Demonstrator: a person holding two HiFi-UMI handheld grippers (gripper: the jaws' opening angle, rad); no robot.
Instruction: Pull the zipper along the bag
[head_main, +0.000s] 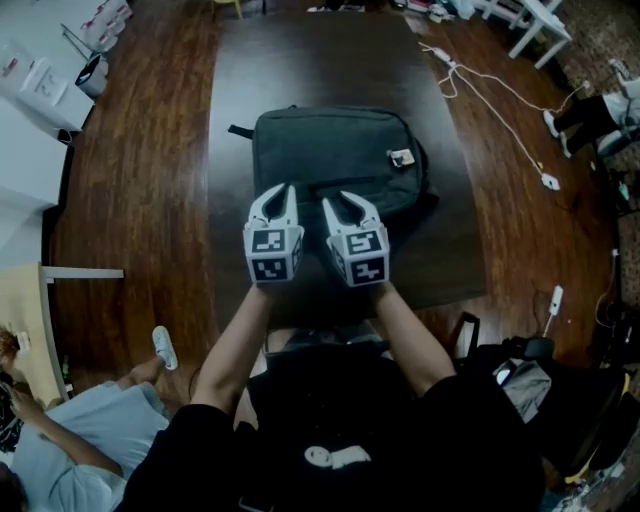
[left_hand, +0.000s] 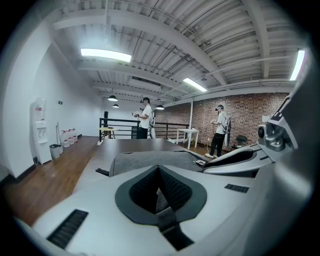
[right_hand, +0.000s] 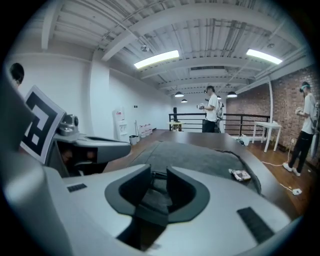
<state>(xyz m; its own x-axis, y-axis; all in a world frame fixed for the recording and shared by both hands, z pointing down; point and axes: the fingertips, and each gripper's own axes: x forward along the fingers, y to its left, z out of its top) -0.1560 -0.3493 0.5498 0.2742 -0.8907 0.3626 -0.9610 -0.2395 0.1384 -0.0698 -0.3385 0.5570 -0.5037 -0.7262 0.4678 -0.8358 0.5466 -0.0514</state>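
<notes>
A dark grey backpack (head_main: 335, 150) lies flat on the dark table (head_main: 300, 60), with a small label tag (head_main: 401, 157) on its right side. Both grippers hover side by side at its near edge. The left gripper (head_main: 280, 195) has its fingertips touching; in the left gripper view (left_hand: 159, 168) nothing shows between them, and the backpack (left_hand: 150, 160) lies just beyond. The right gripper (head_main: 340, 203) stands open; in the right gripper view (right_hand: 159, 175) a gap runs between the pads, with a dark piece of the backpack's (right_hand: 195, 155) near edge in it, untouched. I cannot pick out the zipper pull.
A white cable (head_main: 500, 95) trails over the wooden floor at right. A black bag (head_main: 520, 380) sits on the floor at near right. Someone sits at lower left (head_main: 60, 440). White boxes (head_main: 40, 80) stand at far left. People (right_hand: 211, 115) stand beyond the table by a railing.
</notes>
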